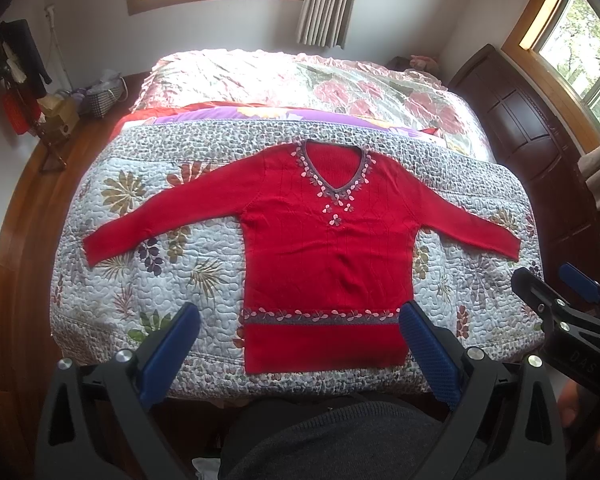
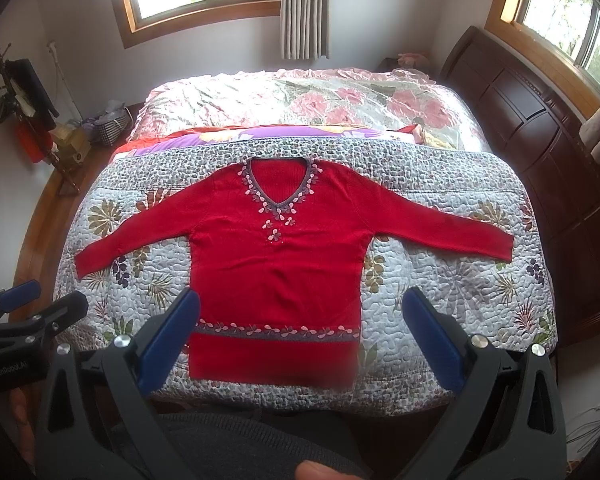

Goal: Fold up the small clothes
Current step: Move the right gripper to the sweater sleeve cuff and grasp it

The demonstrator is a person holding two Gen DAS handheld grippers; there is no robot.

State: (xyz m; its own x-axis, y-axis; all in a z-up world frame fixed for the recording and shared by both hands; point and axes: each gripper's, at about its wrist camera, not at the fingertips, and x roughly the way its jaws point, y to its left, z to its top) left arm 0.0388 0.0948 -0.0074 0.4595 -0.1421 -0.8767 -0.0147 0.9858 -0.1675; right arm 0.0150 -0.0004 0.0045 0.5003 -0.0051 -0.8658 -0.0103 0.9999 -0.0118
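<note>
Person's dark grey garment (image 1: 340, 440): nearest the lens in both views, low and central between the gripper frames.
Left gripper (image 1: 300, 344): both blue-padded fingers spread wide, nothing between them; held above the near edge of the bed. Seen from the right wrist view it sits at the far left (image 2: 32, 300), jaws parted there too.
Left finger pad (image 1: 172, 352): clear of the cloth, over the quilt to the left of the hem.
Coat stand (image 1: 16, 80): far left against the wall, dark and red items hanging on it.
Basket (image 1: 106, 98): on the floor beside the bed's far left corner.
Patterned quilt (image 1: 160, 220): grey-white with leaf and flower print, covering the near half of the bed.
Red sweater (image 1: 324, 248): lying flat, face up, on the patterned quilt; V-neck with petal trim away from the camera, hem with a matching trim band towards it; both long sleeves spread outwards and slightly down.
Floral bedspread (image 1: 300, 80): pink and green, covering the far half of the bed.
Right gripper (image 2: 300, 344): fingers wide apart and empty; hovering above the near edge, the sweater's hem showing between them. In the left wrist view it appears at the right edge (image 1: 556, 284).
Dark wooden headboard (image 2: 520, 120): along the bed's right side, under a window.
</note>
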